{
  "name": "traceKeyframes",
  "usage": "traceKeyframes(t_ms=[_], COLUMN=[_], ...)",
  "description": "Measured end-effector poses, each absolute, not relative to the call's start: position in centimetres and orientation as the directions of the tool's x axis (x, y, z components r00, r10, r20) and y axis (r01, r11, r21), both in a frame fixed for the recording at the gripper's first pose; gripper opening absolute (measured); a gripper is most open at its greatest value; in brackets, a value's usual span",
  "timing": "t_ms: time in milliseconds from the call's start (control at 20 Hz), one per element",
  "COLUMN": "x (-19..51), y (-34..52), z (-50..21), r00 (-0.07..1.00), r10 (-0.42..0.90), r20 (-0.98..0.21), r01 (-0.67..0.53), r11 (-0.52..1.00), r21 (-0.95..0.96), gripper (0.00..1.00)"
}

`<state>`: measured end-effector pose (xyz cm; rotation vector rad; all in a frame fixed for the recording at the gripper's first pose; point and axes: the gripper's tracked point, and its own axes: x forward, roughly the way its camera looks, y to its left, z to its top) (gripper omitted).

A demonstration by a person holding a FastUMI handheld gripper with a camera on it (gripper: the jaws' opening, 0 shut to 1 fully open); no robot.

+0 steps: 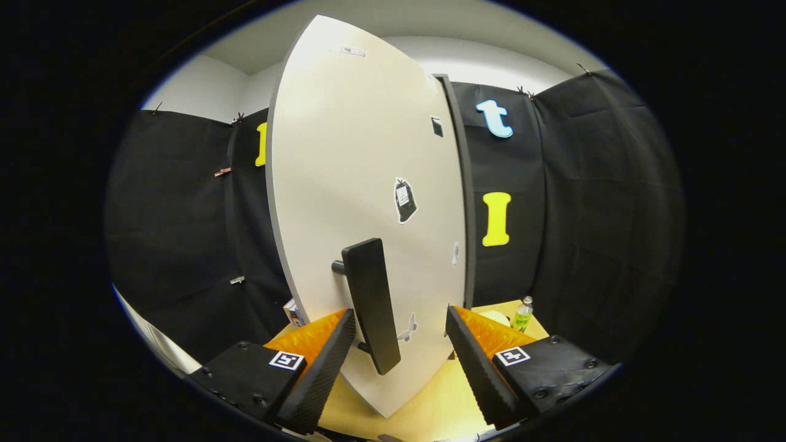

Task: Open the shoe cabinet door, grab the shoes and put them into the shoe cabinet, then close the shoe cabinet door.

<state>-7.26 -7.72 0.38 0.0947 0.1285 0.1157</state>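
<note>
Shoe cabinet door point(344, 153) ahead; gripper point(400, 334) level, spread wide, black handle point(371, 304) between fingers, untouched.

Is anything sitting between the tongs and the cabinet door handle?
Nothing visible. The black handle on the white door stands just ahead of the open tongs, nearer the left finger, with no object in between.

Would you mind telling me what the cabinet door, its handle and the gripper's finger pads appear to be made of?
Cabinet door: probably laminated board, matt off-white with a thin grey edge band.
Handle: matt black bar on a short post; plastic or coated metal, can't tell.
Fingers: black ribbed pads, likely rubber or plastic, backed by glossy translucent orange plastic. The gripper is open, the handle between its fingers, nearer one.
</note>
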Motion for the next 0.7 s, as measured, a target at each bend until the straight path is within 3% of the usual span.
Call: traceKeyframes(t_ms=[350,700], x=[-4.2,-3.5], y=[-0.4,0.4], z=[0.3,-0.4], r00=[0.976,0.970], r10=[0.203,0.220], r20=[-0.085,-0.099], r01=[-0.198,-0.215], r11=[0.978,0.975], r21=[0.069,0.059], gripper=[0.97,0.97])
